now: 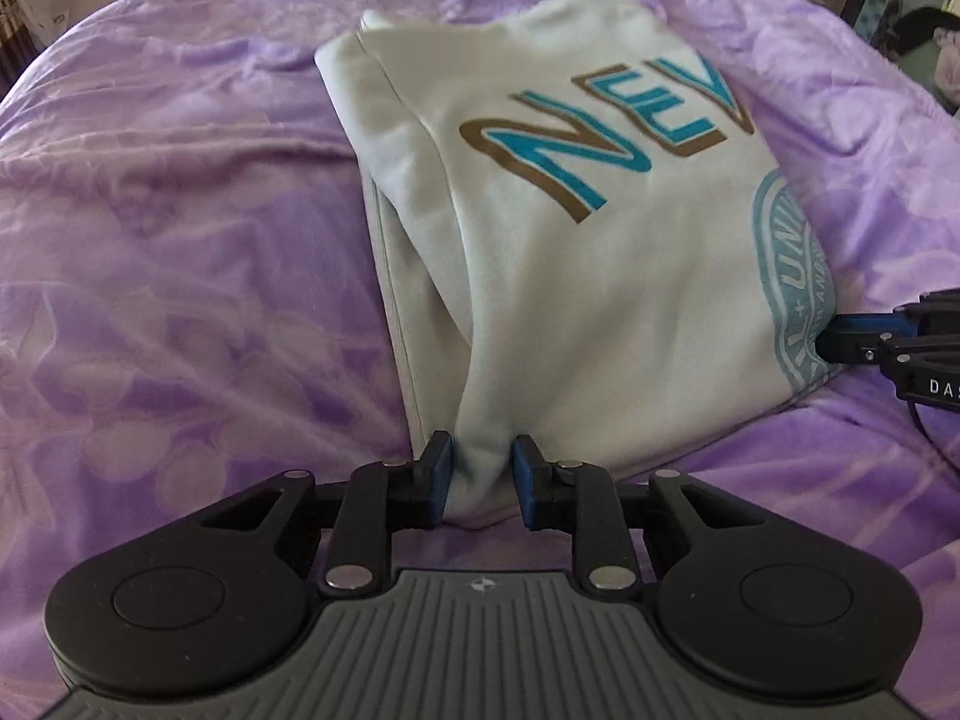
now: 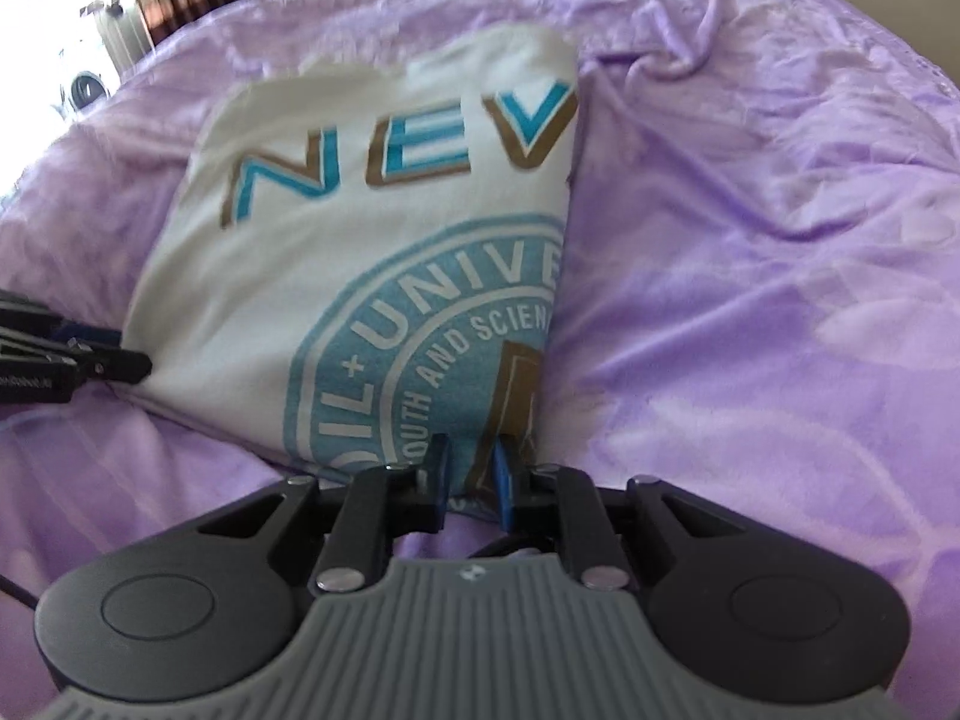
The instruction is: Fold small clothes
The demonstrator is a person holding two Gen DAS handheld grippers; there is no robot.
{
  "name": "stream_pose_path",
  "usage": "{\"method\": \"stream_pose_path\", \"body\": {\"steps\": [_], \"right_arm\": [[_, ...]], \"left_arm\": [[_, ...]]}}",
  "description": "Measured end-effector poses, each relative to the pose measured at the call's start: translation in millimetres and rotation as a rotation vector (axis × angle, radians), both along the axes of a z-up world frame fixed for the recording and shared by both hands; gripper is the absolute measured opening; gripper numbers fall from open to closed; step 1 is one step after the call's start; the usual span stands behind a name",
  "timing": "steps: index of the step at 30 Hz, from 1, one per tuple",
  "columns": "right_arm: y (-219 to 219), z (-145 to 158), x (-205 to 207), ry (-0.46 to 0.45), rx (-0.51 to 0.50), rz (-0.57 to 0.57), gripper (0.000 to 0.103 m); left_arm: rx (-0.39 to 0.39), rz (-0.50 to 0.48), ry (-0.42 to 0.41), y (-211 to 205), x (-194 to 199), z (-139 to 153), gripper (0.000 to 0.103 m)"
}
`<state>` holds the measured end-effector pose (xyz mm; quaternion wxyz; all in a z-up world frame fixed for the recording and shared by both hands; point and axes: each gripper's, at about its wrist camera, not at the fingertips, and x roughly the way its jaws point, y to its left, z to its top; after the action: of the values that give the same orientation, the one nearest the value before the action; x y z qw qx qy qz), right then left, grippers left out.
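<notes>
A white T-shirt (image 1: 600, 276) with blue and gold "NEV" lettering and a light blue round seal lies partly folded on a purple bedspread (image 1: 180, 240). My left gripper (image 1: 480, 474) is shut on the shirt's near left corner, with bunched cloth between its blue pads. My right gripper (image 2: 471, 474) is shut on the shirt's near right corner (image 2: 474, 456), beside the folded right edge. The shirt (image 2: 360, 228) fills the middle of the right wrist view. Each gripper shows at the edge of the other's view: the right one (image 1: 840, 342), the left one (image 2: 129, 363).
The purple bedspread (image 2: 750, 300) is wrinkled and spreads to all sides of the shirt. A bright window and white objects (image 2: 84, 84) lie beyond the bed at far left. A dark frame and clutter (image 1: 900, 18) stand beyond the bed at far right.
</notes>
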<state>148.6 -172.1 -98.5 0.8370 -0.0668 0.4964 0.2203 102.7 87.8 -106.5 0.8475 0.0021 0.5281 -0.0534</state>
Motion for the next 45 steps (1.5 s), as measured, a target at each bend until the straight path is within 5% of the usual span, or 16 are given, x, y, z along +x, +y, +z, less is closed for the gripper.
{"method": "stream_pose_path", "body": {"steps": [12, 15, 26, 35, 37, 45], "right_arm": [[0, 14, -2, -0.014, 0.019, -0.004, 0.013], [1, 30, -9, -0.059, 0.034, -0.004, 0.025], [-12, 136, -41, -0.357, 0.172, -0.051, 0.046], [-17, 201, -98, -0.477, 0.257, -0.023, 0.078], [-16, 205, -110, -0.485, 0.268, -0.017, 0.079], [-8, 180, -135, -0.408, 0.229, -0.038, 0.082]], "left_arm": [[0.053, -0.001, -0.080, -8, -12, 30, 0.029], [0.087, 0.001, -0.142, -16, -23, 49, 0.029], [0.132, 0.093, -0.418, -26, -58, 145, 0.038], [0.139, 0.129, -0.608, -41, -100, 198, 0.082], [0.127, 0.129, -0.608, -42, -105, 201, 0.088], [0.109, 0.068, -0.483, -54, -110, 171, 0.088]]}}
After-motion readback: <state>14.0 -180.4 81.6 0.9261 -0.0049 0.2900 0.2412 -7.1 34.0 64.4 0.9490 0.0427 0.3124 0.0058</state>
